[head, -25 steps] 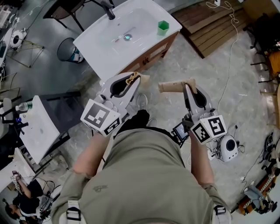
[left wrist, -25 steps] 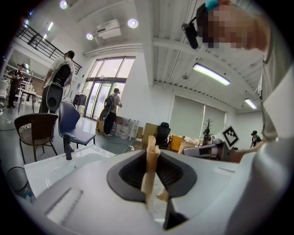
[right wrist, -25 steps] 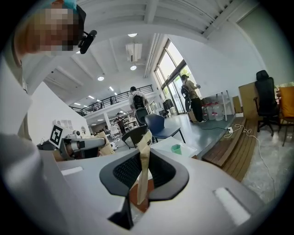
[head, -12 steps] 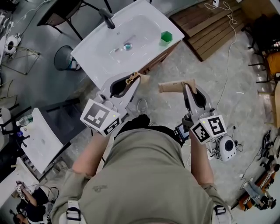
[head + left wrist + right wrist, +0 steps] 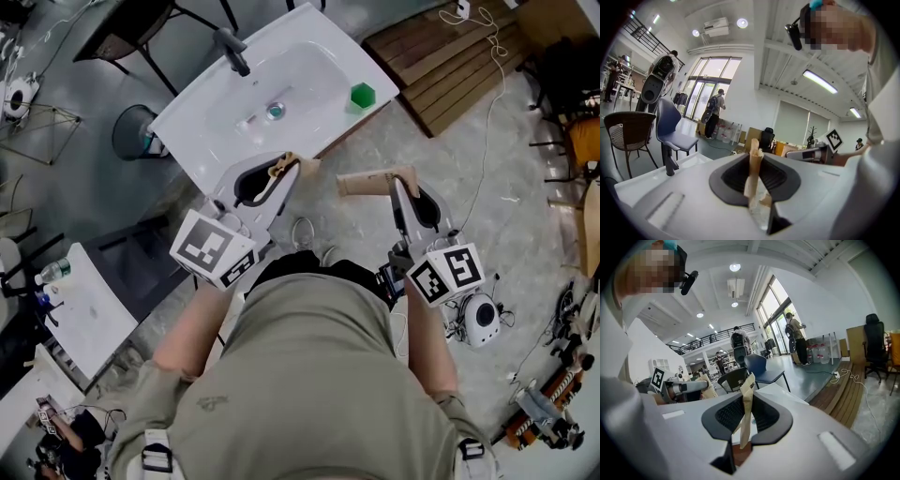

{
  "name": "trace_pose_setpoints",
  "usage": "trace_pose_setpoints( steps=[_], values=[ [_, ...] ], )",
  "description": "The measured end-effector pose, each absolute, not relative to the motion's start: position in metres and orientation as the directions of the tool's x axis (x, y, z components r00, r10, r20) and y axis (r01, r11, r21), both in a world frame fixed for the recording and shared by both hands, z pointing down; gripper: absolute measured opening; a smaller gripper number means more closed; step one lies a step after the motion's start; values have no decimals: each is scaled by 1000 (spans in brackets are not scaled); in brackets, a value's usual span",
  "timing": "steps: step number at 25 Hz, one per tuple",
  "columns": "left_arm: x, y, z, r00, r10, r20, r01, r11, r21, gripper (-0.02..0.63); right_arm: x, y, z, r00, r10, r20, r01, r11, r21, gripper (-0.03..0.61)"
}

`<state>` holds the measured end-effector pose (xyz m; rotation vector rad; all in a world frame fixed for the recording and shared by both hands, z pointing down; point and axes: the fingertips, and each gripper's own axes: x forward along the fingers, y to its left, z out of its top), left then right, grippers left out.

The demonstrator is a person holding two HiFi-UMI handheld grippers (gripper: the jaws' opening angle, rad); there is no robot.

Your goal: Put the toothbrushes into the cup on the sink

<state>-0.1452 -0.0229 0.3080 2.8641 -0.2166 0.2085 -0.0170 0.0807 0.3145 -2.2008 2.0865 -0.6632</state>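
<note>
Brown paper wraps both brushes: the left gripper [image 5: 284, 171] is clamped on one toothbrush [image 5: 753, 168], the right gripper [image 5: 397, 184] on a second toothbrush [image 5: 745, 411]. The green cup [image 5: 362, 95] stands on the sink [image 5: 192, 131], ahead of both grippers and well apart. This looks like the carry; next, reach forward and line a brush up over the cup.

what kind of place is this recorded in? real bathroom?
Not a bathroom, more likely an open lab or workshop hall: the sink stands free on a bare floor beside stacked wooden boards, with office chairs beyond.
</note>
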Motion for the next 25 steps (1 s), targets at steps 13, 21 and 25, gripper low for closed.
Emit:
trace_pose_setpoints(
  steps=[13,21,25],
  values=[
    [-130,-52,303,979,-154,135,-186,-947,263,49,-3,30,303,-51,-961,272,-955,-33,-294,48],
    [-121,-65,300,970,-200,136,-229,-939,256,49,6,9,302,-114,-958,264,-952,30,-303,48],
    [-113,-69,305,957,-250,149,-282,-923,263,49,20,-3,308,-167,-952,257,-945,80,-318,48]
  ],
)
